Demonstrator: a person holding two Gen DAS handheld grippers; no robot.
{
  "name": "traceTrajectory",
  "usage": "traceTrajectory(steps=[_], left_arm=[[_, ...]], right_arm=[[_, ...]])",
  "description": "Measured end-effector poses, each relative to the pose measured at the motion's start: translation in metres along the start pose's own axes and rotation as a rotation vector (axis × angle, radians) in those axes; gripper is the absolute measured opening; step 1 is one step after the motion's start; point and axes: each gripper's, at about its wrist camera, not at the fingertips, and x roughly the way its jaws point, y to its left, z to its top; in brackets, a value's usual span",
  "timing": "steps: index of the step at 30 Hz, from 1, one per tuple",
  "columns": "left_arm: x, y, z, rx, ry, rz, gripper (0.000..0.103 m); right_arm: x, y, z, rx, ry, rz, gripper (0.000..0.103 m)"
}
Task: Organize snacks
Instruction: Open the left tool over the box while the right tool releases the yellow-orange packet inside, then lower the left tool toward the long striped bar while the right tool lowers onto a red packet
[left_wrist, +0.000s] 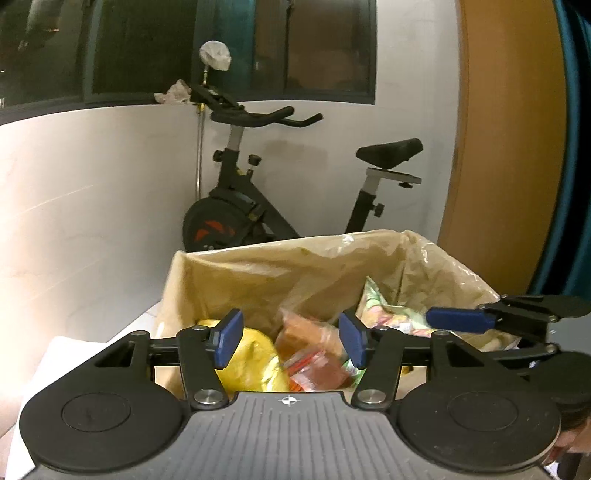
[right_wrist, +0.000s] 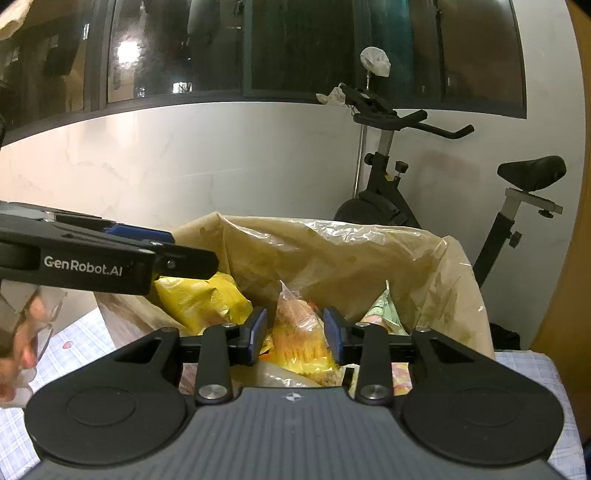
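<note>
A cardboard box lined with a clear plastic bag (left_wrist: 258, 254) (right_wrist: 332, 229) holds several snack packets. Among them are a yellow bag (left_wrist: 255, 354) (right_wrist: 199, 299), a clear packet of orange snacks (left_wrist: 314, 350) (right_wrist: 295, 321) and a green flowery packet (left_wrist: 384, 306) (right_wrist: 384, 314). My left gripper (left_wrist: 291, 338) (right_wrist: 194, 251) hovers over the box's left side, open, with nothing between its blue pads. Over the right side hangs my right gripper (right_wrist: 295, 334) (left_wrist: 458, 319), also open. In the right wrist view the orange packet shows between its pads, but it lies lower, in the box.
An exercise bike (left_wrist: 258, 206) (right_wrist: 406, 192) stands behind the box against a white wall under dark windows. An orange door (left_wrist: 509, 147) is on the right. The box rests on a checked cloth (right_wrist: 524, 369). A person's hand (right_wrist: 22, 350) holds the left gripper.
</note>
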Motion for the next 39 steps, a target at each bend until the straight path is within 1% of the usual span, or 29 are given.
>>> traceTrajectory(steps=[1,3,6,10,13,15,18,21,24,33,36,38,39], left_arm=[[-0.004,0.003,-0.001,-0.004,-0.003,0.000,0.060],[-0.014,0.008,-0.003,-0.005,-0.013,0.003,0.060],[-0.036,0.015,-0.012,-0.014,-0.018,0.012,0.060],[-0.065,0.024,-0.021,-0.051,-0.024,-0.009,0.060],[-0.082,0.026,-0.033,-0.055,-0.027,-0.011,0.060],[-0.088,0.026,-0.044,-0.048,-0.018,-0.005,0.060],[-0.091,0.025,-0.062,-0.047,0.014,-0.003,0.060],[-0.087,0.026,-0.082,-0.081,0.061,-0.005,0.060],[-0.083,0.024,-0.101,-0.107,0.094,0.002,0.060],[-0.074,0.013,-0.144,-0.112,0.168,-0.003,0.060],[-0.072,0.013,-0.153,-0.125,0.193,-0.006,0.060],[-0.072,0.015,-0.158,-0.136,0.204,-0.006,0.060],[-0.072,0.016,-0.161,-0.143,0.209,-0.005,0.060]], right_arm=[[-0.003,0.000,-0.001,0.002,-0.004,0.000,0.044],[-0.012,0.001,-0.001,0.013,-0.024,0.006,0.044],[-0.036,0.006,-0.003,0.033,-0.081,0.030,0.044],[-0.069,0.012,-0.008,0.042,-0.144,0.051,0.045],[-0.089,0.017,-0.017,0.054,-0.163,0.052,0.047],[-0.095,0.018,-0.025,0.074,-0.153,0.054,0.047],[-0.096,0.021,-0.044,0.094,-0.102,0.053,0.047],[-0.089,0.024,-0.065,0.108,-0.033,0.056,0.047],[-0.079,0.027,-0.087,0.119,0.052,0.055,0.047],[-0.056,0.048,-0.153,0.142,0.340,0.138,0.048],[-0.050,0.059,-0.164,0.136,0.398,0.169,0.054],[-0.049,0.065,-0.166,0.113,0.412,0.179,0.062],[-0.047,0.068,-0.166,0.102,0.420,0.185,0.062]])
